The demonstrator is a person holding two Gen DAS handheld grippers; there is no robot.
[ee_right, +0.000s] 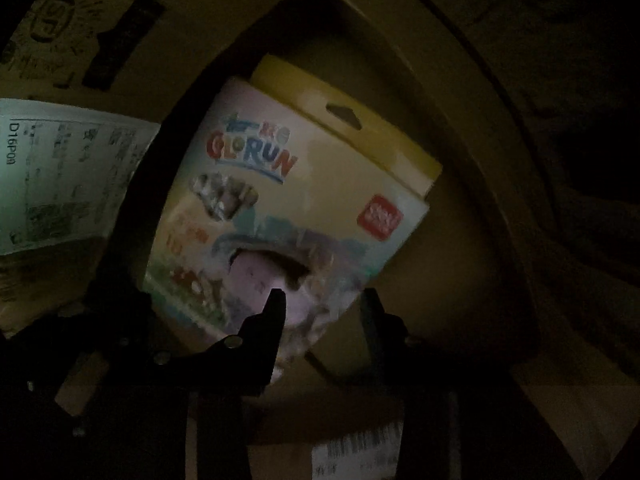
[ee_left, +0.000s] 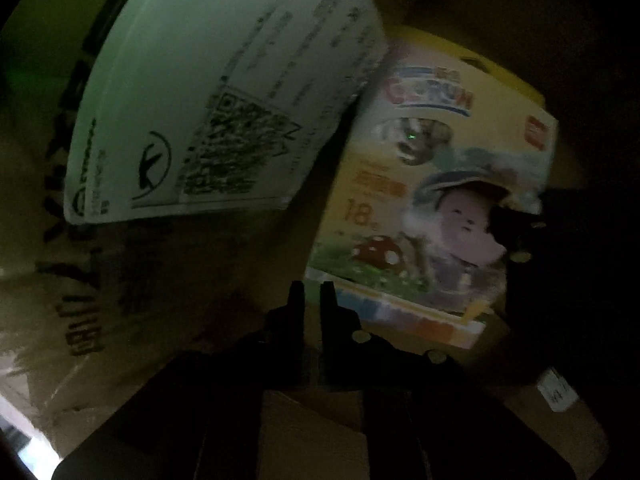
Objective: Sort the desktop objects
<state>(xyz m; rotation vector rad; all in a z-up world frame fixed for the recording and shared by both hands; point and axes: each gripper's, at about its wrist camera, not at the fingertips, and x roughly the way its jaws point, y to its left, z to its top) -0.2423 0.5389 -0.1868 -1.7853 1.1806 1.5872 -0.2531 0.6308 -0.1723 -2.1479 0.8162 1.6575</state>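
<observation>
both cameras look down into a dim brown cardboard box (ee_right: 460, 128), so it seems the sorted things go in here. a flat colourful toy pack with a yellow hang tab and a cartoon face on it (ee_right: 280, 216) lies inside, leaning a bit against the cardboard wall behind it, picture side up so the front can be read. beside it, to the left, lies a white paper box with black print and a square code (ee_left: 208, 92), also inside; in the left view its corner just overlaps the toy pack's top-left edge. the right tool (ee_right: 324, 300) is spread wide, with its fingers on each side of the toy pack's low end — it is not pinching the pack, and i cannot tell if it is just letting go or coming in to grab. the left tool (ee_left: 311, 292) has its two fingers almost together with only a thin gap and nothing between them, and it hangs over bare cardboard near the pack's low corner. the toy pack's long side runs from the right tool up and away — the hang tab end points to the far wall of the box, tipped a little to the right.
</observation>
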